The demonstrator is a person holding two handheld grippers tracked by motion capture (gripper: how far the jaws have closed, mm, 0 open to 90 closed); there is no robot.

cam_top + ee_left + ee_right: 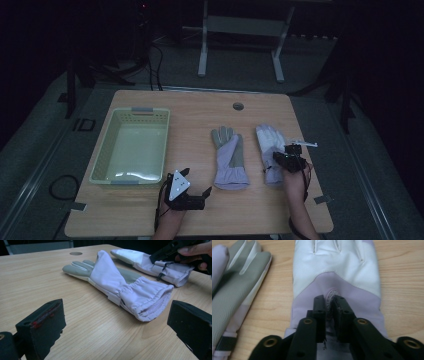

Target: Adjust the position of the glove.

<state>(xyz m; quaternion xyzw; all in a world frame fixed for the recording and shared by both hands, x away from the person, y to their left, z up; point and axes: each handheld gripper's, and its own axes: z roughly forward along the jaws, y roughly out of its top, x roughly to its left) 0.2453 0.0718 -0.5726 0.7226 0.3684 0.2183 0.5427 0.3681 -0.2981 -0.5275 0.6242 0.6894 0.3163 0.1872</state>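
Left gripper (192, 192) low at the table's (260, 210) near edge, forearm coming in from below, jaws level and spread wide, nothing between them, aimed at the cuff of the grey-palmed glove (117, 285).

Right gripper (329, 305) angled down over the white glove (337, 267), just right of the grey-palmed one. Jaws nearly together, a thin gap, tips at the lilac cuff; a pinch on fabric cannot be told.
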